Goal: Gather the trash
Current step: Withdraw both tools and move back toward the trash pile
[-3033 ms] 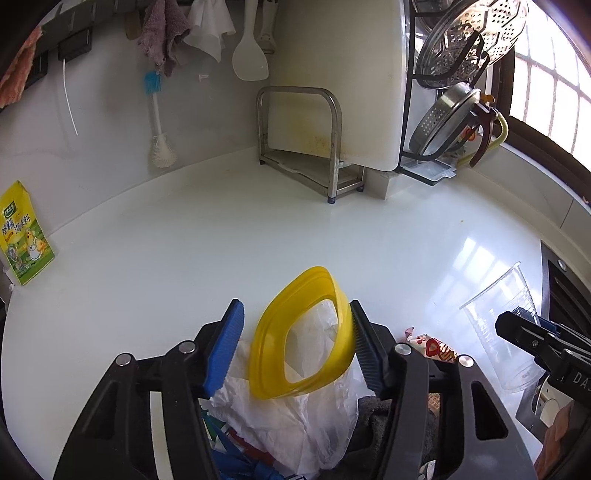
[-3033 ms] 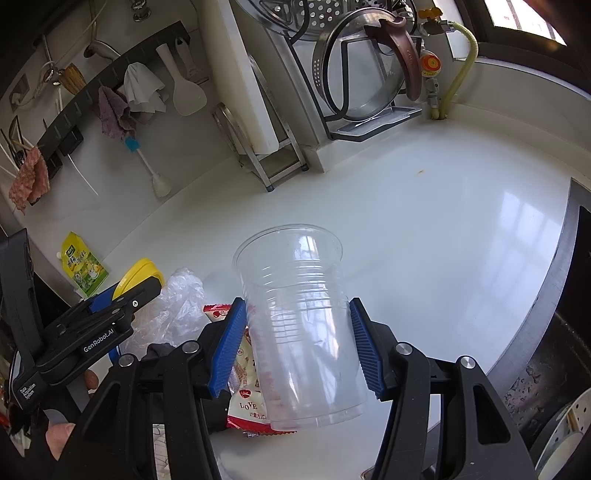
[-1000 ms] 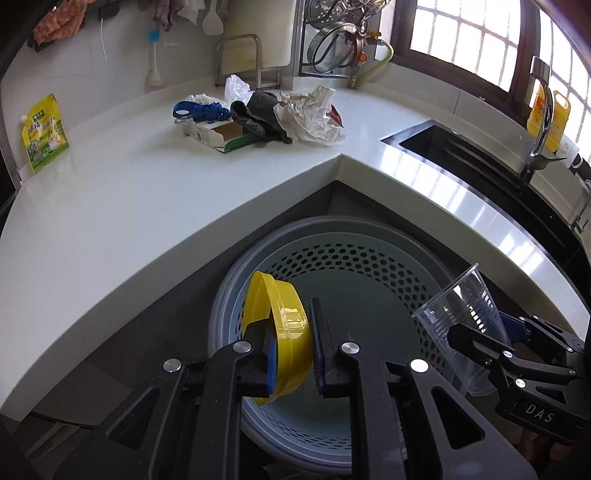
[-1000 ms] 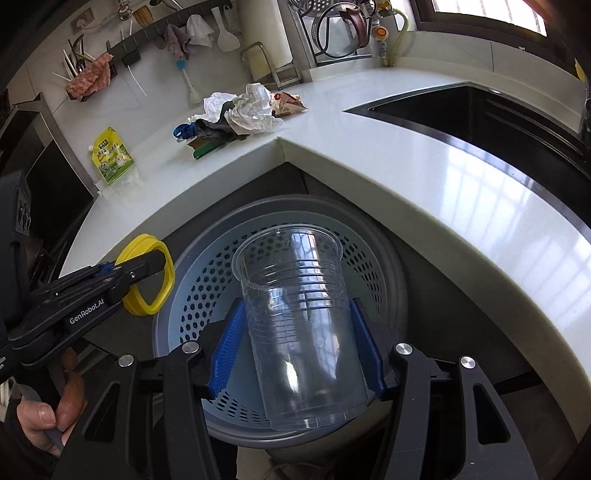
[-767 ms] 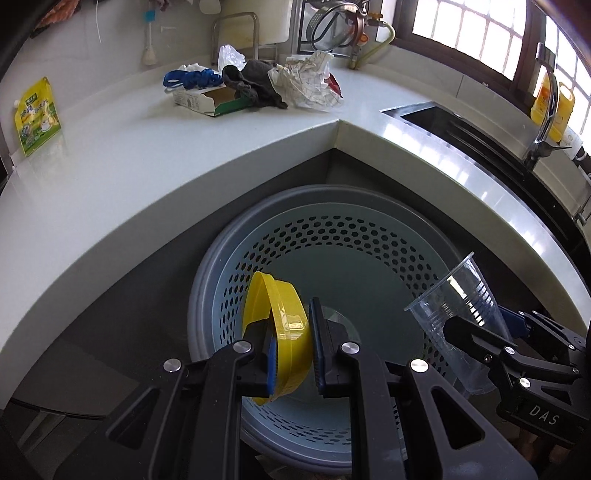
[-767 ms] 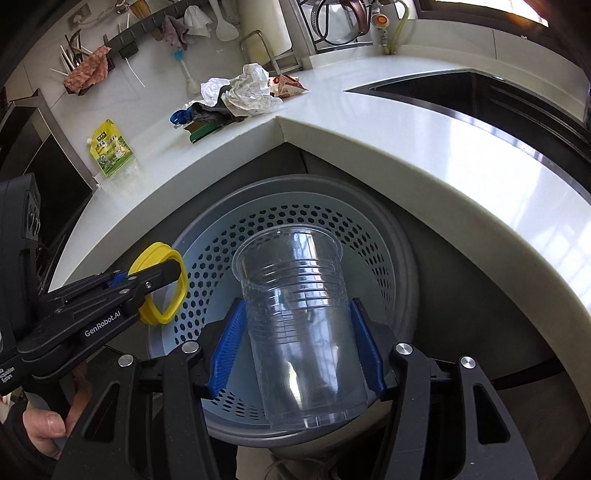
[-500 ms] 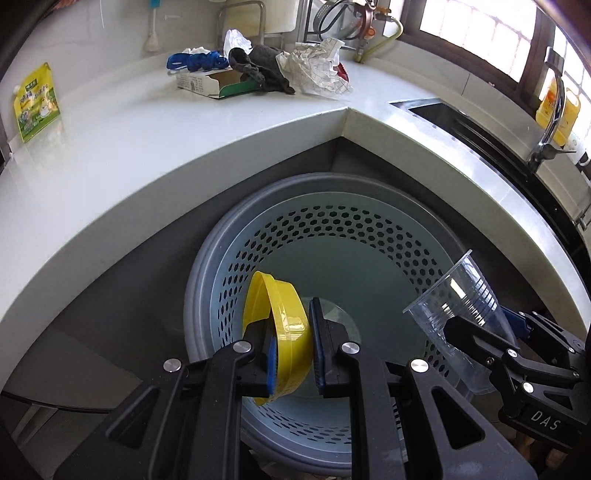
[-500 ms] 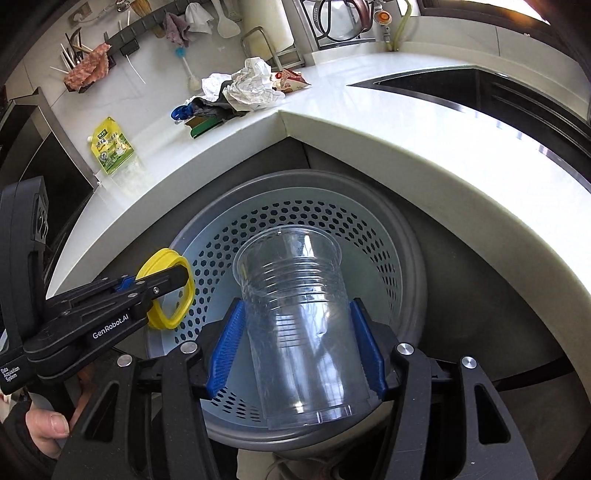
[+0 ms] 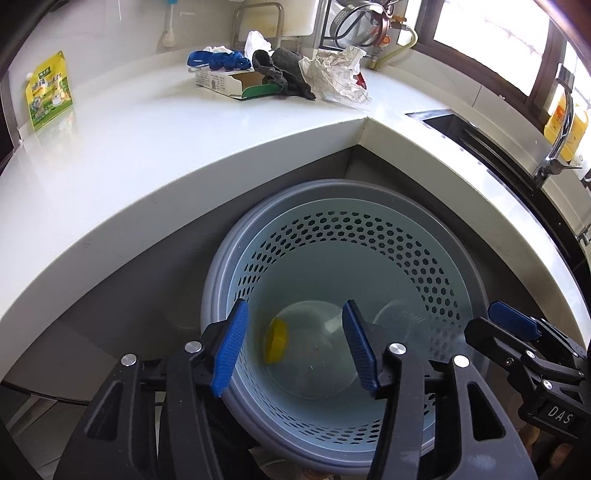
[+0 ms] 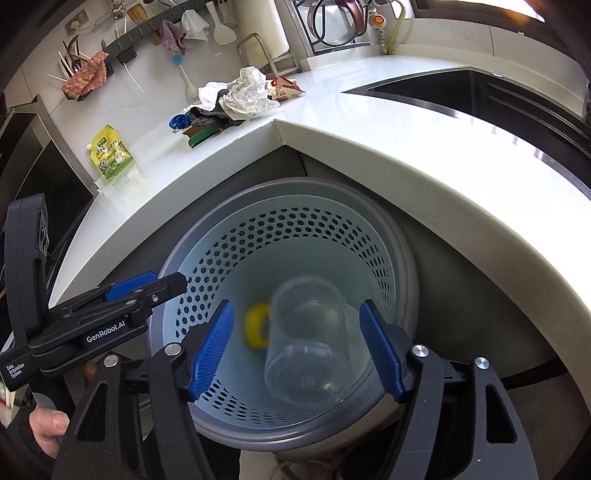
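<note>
Both grippers hang open over a pale blue perforated bin [image 9: 406,258] [image 10: 229,273] below the counter corner. My left gripper [image 9: 295,347] is open and empty; a yellow ring [image 9: 276,340] lies deep in the bin. My right gripper [image 10: 295,350] is open and empty; the clear plastic cup [image 10: 306,332] is blurred, inside the bin beside the yellow ring [image 10: 255,325]. The cup shows faintly in the left wrist view [image 9: 399,321]. A pile of trash remains on the counter: crumpled paper [image 9: 340,74], dark cloth [image 9: 284,70], a box [image 9: 236,83], blue strap [image 9: 218,59].
White counter [image 9: 147,147] wraps around the bin. A yellow-green pouch [image 9: 48,96] leans at the far left. A sink [image 10: 480,96] and tap [image 9: 557,129] lie to the right. A dish rack [image 9: 354,18] and hanging utensils [image 10: 184,29] line the back wall.
Both grippers have opened. The yellow ring and the clear cup have left the fingers and dropped into the bin.
</note>
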The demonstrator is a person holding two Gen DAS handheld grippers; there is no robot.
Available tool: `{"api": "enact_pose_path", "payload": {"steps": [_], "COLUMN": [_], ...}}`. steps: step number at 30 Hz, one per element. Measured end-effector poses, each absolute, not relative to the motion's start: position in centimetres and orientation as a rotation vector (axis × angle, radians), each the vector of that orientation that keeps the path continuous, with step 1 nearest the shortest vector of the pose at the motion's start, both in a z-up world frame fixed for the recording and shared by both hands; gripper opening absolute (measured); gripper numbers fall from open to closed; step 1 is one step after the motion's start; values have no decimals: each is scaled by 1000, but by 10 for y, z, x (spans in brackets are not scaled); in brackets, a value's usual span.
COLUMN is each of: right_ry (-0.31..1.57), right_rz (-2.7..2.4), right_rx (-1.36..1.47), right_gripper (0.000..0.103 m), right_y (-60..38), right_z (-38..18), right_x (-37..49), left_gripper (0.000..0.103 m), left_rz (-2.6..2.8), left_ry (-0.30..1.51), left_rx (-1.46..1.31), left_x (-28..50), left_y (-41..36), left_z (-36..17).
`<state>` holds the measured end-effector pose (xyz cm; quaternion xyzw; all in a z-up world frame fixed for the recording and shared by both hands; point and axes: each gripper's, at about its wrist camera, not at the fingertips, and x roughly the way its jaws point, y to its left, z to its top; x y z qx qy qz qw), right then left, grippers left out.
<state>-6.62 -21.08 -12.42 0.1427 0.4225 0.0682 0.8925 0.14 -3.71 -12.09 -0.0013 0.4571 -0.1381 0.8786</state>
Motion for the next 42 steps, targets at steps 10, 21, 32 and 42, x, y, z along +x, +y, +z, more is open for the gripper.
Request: {"api": "enact_pose_path", "payload": {"steps": [10,21,32,42], "right_ry": [878,843,755,695], "right_rz": [143,140,147,150], "right_rx": [293,281,238,223], "right_gripper": [68,68,68,69], "right_y": [-209,-207,-194,-190], "right_z": [-124,-112,-81,-62], "right_x": [-67,-73,-71,-43], "left_gripper": [57,81,91,97], "left_rz": [-275,-235,-206,-171], "left_ry": [944,871,776,659], "left_rx": [6,3,-17,-37], "left_x": [1,-7,-2,15], "left_y": [-35,-21,-9,8], "left_z": [-117,-95,-61,-28]}}
